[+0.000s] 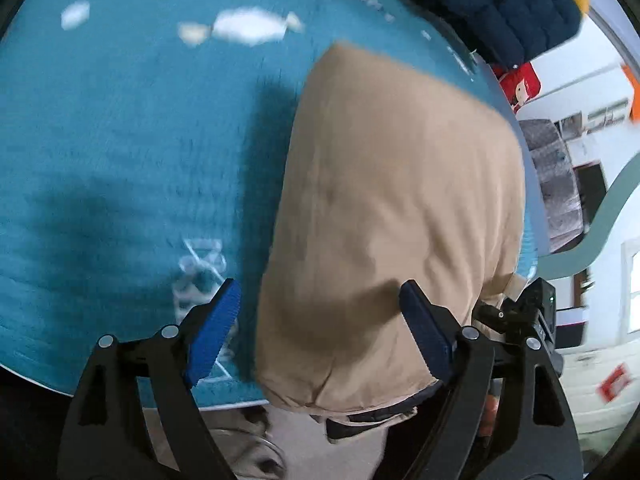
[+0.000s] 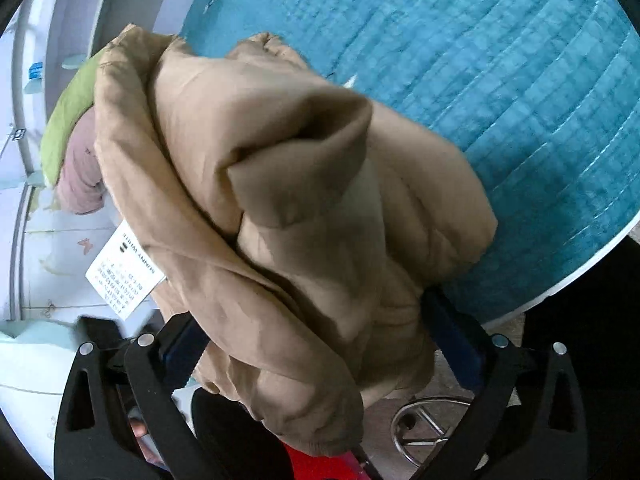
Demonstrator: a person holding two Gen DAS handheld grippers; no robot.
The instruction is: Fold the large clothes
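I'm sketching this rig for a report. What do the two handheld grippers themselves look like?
Both match. The left gripper has black plastic linkage arms with cut-out slots and round silver pivot pins, ending in blue ribbed pads. The right gripper has the same black arms and silver pins; its blue pads are mostly hidden by the jacket. No cables or markings show.

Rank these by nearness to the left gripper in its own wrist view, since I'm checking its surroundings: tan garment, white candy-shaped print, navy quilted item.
1. tan garment, between the fingers of the left gripper.
2. white candy-shaped print, upper left of centre on the teal cover.
3. navy quilted item, top right, beyond the cover's edge.
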